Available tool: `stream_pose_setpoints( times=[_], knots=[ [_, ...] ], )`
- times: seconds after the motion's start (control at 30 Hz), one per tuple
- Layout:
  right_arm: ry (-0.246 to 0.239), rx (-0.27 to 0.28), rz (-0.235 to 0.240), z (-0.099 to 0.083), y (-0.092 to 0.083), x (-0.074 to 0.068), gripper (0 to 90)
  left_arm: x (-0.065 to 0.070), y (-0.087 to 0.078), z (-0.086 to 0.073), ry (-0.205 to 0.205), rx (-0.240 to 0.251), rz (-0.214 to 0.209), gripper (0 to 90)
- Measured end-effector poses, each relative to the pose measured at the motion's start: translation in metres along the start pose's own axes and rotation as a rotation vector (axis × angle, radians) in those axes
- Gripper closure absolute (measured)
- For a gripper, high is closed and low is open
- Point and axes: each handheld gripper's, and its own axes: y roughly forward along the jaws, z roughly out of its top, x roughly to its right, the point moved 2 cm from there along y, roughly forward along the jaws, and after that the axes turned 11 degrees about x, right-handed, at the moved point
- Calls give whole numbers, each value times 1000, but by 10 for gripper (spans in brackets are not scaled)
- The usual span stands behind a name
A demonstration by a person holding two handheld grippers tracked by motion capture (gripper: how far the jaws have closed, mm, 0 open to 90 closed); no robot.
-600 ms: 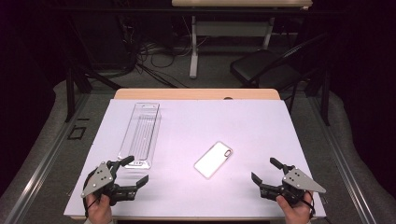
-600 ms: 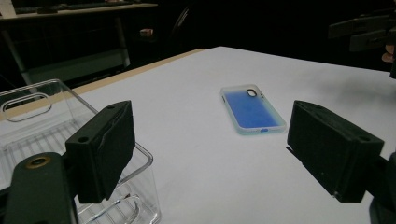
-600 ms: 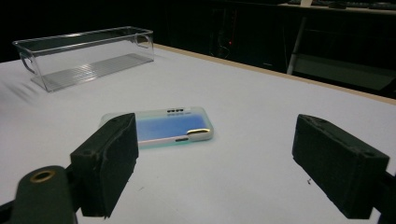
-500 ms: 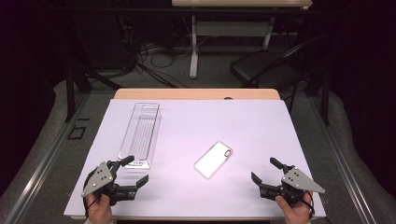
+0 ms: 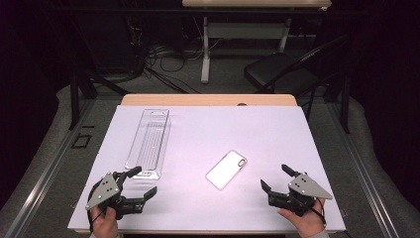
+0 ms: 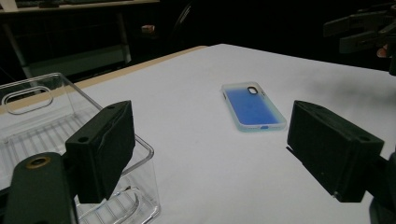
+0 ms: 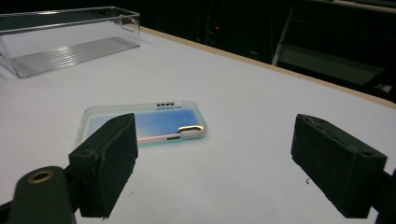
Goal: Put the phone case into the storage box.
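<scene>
Phone case [image 5: 226, 169]: white-looking from the high view, blue centre with pale translucent rim in the left gripper view, iridescent edge in the right gripper view. Clear plastic tray [image 5: 148, 143], ribbed floor, at 10 o'clock from it. Desk [image 5: 277, 134]: pale lavender-white top, tan wood edge. Left gripper [image 5: 142, 182] and right gripper [image 5: 275, 177]: black, grey plates.

Tray [image 5: 148, 143] left; phone case [image 5: 227, 169] right (apart)

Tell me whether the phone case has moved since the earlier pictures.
No. In the high view the phone case lies at the same spot and slant on the white table, equally far right of the clear plastic tray.
</scene>
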Motion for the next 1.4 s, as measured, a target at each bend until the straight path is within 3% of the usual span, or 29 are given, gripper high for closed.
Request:
stream_pose_setpoints(
  times=[0.33, 0.67, 0.83, 1.1, 1.33, 1.4],
  knots=[
    [17, -46, 25, 5, 7, 1, 216, -1, 0, 0, -2, -7, 11, 154],
    [-29, -74, 29, 16, 22, 3, 255, -1, 1, -1, -9, -11, 11, 154],
    [-44, -117, 63, 26, 38, 1, 316, -1, 1, -2, -12, -14, 14, 154],
    [-63, -181, 93, 34, 57, 2, 338, -3, 1, -2, -15, -21, 20, 154],
    [-51, -263, 146, 38, 73, 4, 410, -3, 1, -3, -13, -25, 19, 154],
    [-70, -286, 162, 40, 78, 5, 440, -3, 1, -3, -15, -24, 17, 154]
  ],
)
